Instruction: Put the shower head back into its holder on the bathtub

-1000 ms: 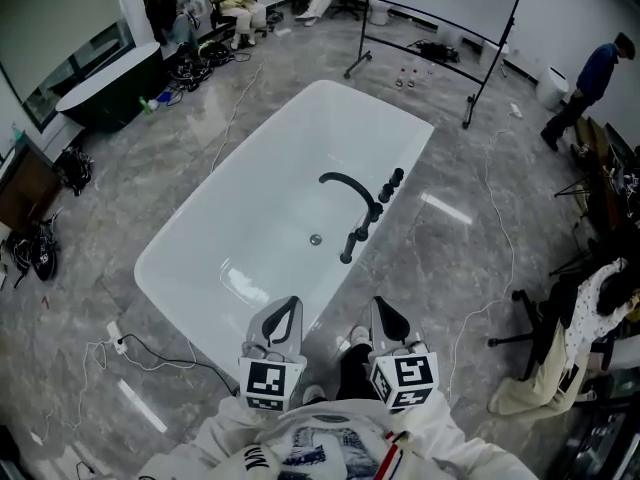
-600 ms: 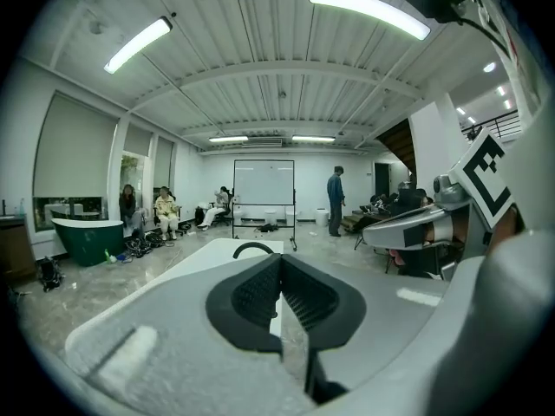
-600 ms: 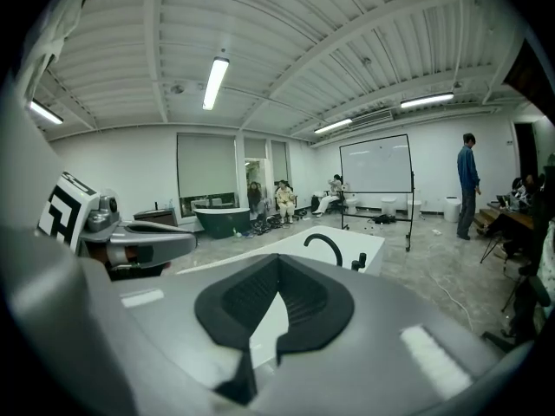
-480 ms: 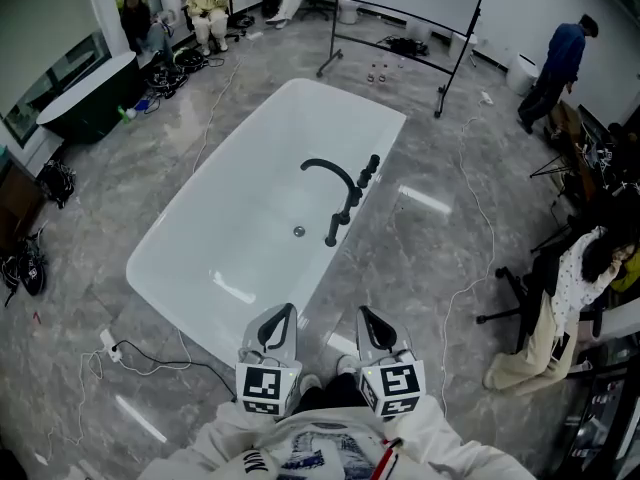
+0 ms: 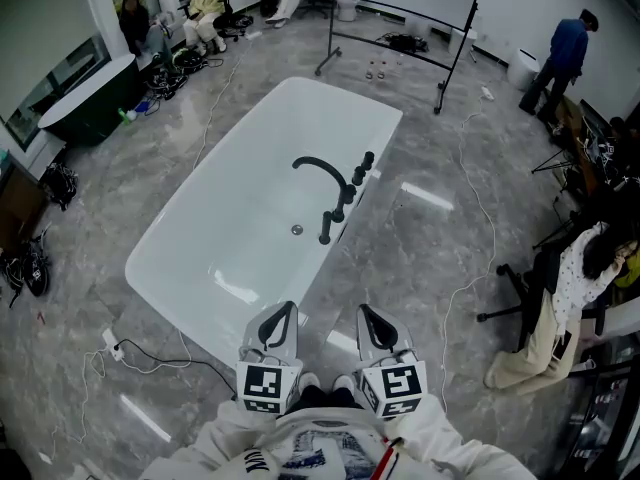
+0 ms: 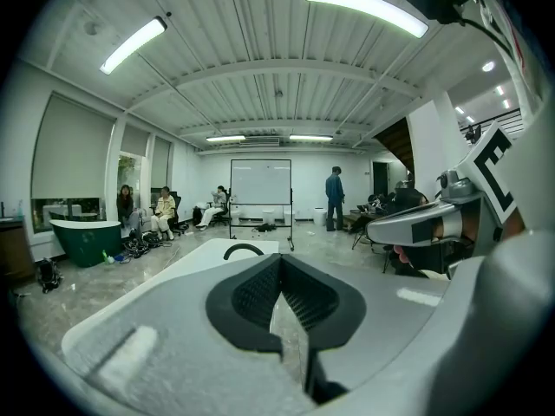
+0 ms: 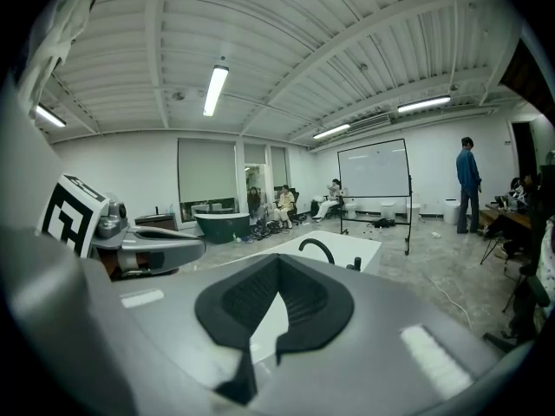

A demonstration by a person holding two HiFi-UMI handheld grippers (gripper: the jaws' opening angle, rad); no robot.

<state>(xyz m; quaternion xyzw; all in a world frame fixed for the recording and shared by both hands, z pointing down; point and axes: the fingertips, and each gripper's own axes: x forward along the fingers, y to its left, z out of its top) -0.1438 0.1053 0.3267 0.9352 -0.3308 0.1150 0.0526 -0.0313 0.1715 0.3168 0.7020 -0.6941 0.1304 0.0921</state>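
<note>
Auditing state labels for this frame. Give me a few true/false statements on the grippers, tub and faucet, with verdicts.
1. The left gripper and the right gripper both have their jaws closed on nothing. True.
2. In the head view, the black faucet sits on the left rim of the white bathtub. False: it is on the right rim.
3. One gripper touches the faucet. False: both are held short of the tub, close to the person's body.
4. A person in blue stands at the far right. True.
</note>
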